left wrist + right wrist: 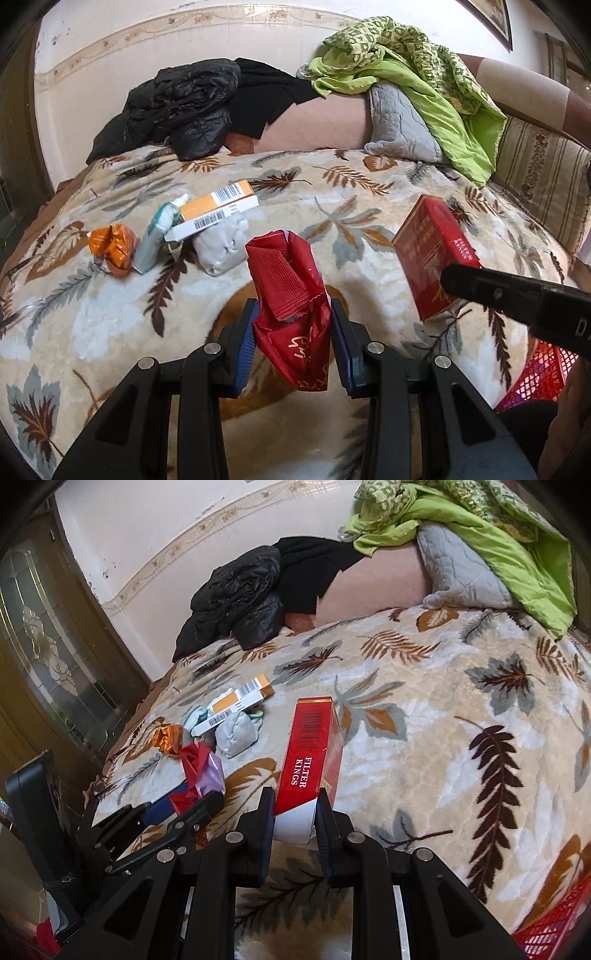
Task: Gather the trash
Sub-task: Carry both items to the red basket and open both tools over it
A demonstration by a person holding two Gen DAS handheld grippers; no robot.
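My left gripper (293, 325) is shut on a crumpled red wrapper (291, 295) and holds it above the leaf-patterned blanket (110, 314). It also shows in the right wrist view (199, 764). My right gripper (293, 808) is shut on a red cigarette box (312, 753) marked "Filter Kings", also visible in the left wrist view (432, 254). On the blanket lie an orange wrapper (112, 247), a teal tube (157, 236), an orange-and-white carton (214, 214) and a grey wad (221, 245).
A red mesh basket (535, 373) sits at the bed's near right edge. Black jackets (177, 110), a grey pillow (399, 125) and green cloth (417, 70) are piled at the back. A dark wooden door (44, 657) stands left.
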